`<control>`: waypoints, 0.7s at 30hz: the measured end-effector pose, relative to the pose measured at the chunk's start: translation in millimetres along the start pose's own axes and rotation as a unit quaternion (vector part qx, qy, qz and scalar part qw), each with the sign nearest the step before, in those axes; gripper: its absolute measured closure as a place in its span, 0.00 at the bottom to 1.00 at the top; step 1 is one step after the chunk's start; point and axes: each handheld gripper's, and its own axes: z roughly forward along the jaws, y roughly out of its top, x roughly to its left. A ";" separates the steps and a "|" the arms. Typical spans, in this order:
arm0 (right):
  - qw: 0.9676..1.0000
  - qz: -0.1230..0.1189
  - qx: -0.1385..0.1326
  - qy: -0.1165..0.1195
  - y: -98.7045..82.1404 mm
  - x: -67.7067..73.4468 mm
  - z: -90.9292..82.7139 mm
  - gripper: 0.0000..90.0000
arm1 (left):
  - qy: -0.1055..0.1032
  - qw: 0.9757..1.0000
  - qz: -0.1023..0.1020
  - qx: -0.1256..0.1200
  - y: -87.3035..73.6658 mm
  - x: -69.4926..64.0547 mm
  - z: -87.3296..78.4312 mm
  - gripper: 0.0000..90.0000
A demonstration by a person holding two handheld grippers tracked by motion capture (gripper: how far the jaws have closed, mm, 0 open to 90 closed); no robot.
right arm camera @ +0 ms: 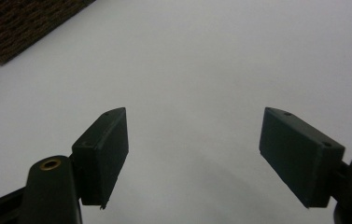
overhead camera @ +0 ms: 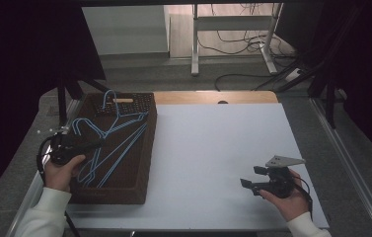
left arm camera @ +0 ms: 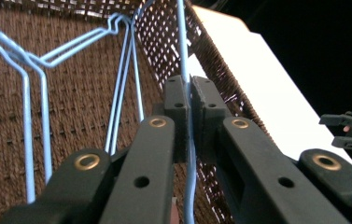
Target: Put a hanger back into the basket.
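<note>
From the high view, the dark brown woven wicker basket (overhead camera: 144, 148) sits along the left side of the white table top (overhead camera: 213, 148), and a loose pile of light blue wire clothes hangers (overhead camera: 119, 133) lies inside it, hooks toward the far end. The left gripper (overhead camera: 97, 144) reaches in over the basket's near-left wall, low and nearly level, the sensible way in for a thin wire lying flat on the pile. Over on the right, the right gripper (overhead camera: 253, 177) rests in the person's hand near the table's front edge, well apart from the basket, apparently kept out of the way while the other hand works. Now the left gripper view: the two black jaws stand together, pinched on one blue wire hanger (left arm camera: 183, 56) that runs straight up between the pads, with the other hangers (left arm camera: 38, 60) spread on the woven floor behind, so a single wire has been singled out rather than a bunch. A narrow pinch like this suits so thin a wire, though I judge it could swivel in the grip once lifted. The right gripper view looks down at bare white table, jaws wide apart with nothing between them, a corner of the basket (right arm camera: 19, 28) at upper left; it looks ready to take the hanger on the open table.
</note>
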 end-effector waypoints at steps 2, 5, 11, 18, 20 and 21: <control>1.000 0.000 -0.001 0.001 -0.1 0.4 -0.1 0.27 | 0.002 1.000 -0.007 0.015 1.5 1.4 2.6 0.92; 1.000 0.000 0.000 0.001 0.0 1.0 -0.3 0.27 | 0.029 0.999 -0.002 0.034 4.0 1.0 7.6 0.74; 1.000 -0.001 -0.003 0.002 0.6 2.4 -1.3 0.27 | 0.087 0.996 0.022 0.011 1.4 -2.5 3.5 0.42; 1.000 -0.004 -0.002 0.003 1.0 3.4 0.0 0.27 | 0.078 0.997 0.023 0.014 1.1 -3.7 -1.8 0.41; 1.000 -0.004 -0.002 0.002 1.1 3.3 -0.2 0.27 | 0.070 0.997 0.024 0.012 0.9 -4.4 -3.1 0.40; 1.000 -0.004 -0.002 0.002 1.0 3.1 -0.3 0.27 | 0.068 0.997 0.026 0.011 0.8 -5.6 -4.1 0.39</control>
